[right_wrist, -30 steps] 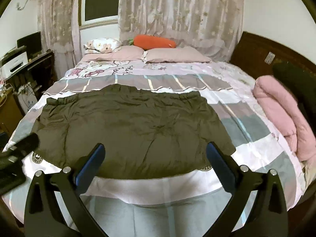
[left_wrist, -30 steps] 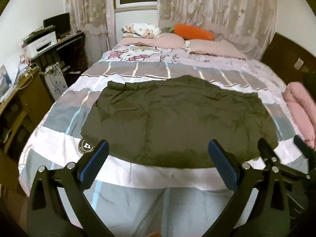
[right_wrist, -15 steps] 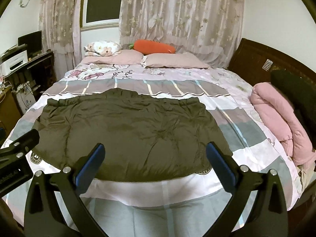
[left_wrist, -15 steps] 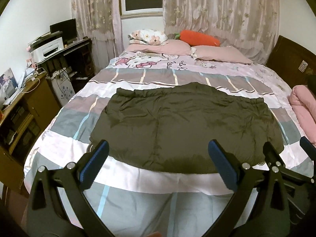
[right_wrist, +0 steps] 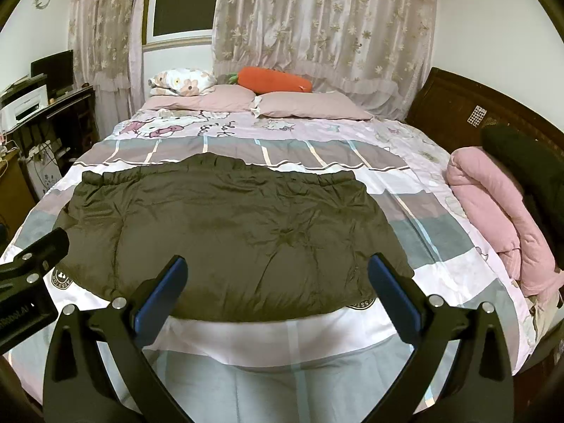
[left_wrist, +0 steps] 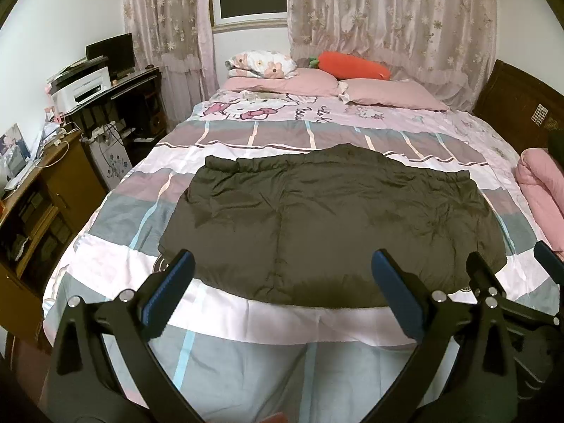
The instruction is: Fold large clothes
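Centre of frame: dark olive padded jacket (left_wrist: pixel 331 225) lay spread flat on the striped pink-and-grey bedspread (left_wrist: pixel 246 137). Lower frame: left gripper (left_wrist: pixel 282 282) and right gripper (right_wrist: pixel 276 280) hovered above the jacket's near hem, fingers (left_wrist: pixel 172 289) spread wide, holding nothing. Upper centre: carrot-shaped cushion (right_wrist: pixel 275 80) lay on pink pillows (right_wrist: pixel 310 105).

garment (left_wrist: pixel 331 218): dark olive | bedspread (left_wrist: pixel 246 317): pink, grey, white stripes | plush carrot (left_wrist: pixel 352 67): orange
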Motion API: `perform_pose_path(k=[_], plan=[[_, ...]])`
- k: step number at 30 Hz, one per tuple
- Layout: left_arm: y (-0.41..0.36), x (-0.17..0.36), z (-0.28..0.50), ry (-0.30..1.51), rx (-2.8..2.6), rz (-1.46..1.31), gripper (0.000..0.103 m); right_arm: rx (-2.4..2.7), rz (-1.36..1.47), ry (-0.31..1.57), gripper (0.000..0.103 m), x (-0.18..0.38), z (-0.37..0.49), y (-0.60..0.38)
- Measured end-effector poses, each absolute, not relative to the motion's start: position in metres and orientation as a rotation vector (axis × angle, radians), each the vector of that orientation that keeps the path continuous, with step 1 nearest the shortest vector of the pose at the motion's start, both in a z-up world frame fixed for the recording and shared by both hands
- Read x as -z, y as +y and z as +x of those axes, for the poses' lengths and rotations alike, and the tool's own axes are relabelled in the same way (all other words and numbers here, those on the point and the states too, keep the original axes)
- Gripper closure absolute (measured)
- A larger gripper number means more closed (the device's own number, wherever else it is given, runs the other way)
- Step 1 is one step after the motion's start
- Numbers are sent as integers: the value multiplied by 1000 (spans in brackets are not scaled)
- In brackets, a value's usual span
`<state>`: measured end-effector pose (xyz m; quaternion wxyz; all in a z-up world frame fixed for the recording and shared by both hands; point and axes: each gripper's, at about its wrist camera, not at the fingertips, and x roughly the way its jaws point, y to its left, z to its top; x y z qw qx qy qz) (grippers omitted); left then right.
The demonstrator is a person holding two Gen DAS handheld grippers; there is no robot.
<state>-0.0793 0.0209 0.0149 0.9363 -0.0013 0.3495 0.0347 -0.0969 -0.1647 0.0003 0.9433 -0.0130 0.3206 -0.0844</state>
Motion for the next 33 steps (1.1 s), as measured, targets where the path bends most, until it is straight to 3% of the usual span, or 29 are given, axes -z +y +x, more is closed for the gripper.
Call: perform_pose_path(k=[33], plan=[[20,-16,-80,713,-65,-1,2,169,-25,656,1,0,-97,-163]])
